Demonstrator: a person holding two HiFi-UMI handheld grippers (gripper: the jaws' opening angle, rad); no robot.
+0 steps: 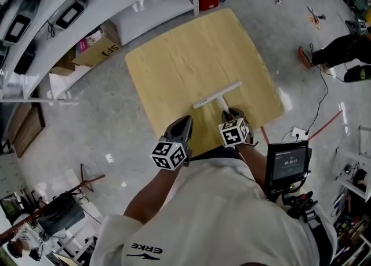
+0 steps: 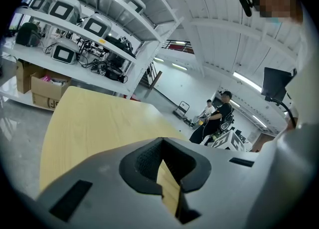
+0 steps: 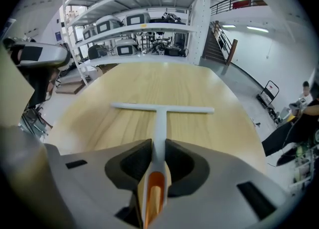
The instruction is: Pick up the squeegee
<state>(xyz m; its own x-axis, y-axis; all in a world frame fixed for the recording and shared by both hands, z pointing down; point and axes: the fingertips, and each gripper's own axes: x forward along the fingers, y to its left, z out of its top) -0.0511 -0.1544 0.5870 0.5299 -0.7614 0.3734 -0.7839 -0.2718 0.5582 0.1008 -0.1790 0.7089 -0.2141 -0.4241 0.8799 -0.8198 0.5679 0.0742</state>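
Clamping the squeegee (image 3: pixel 160 115) by its white handle, my right gripper (image 3: pixel 158 157) has both pads pressed against the stem, and the crossbar stretches out over the wooden table (image 3: pixel 209 91). My left gripper (image 2: pixel 162 162) sits beside it at the table's near edge, jaws together, empty
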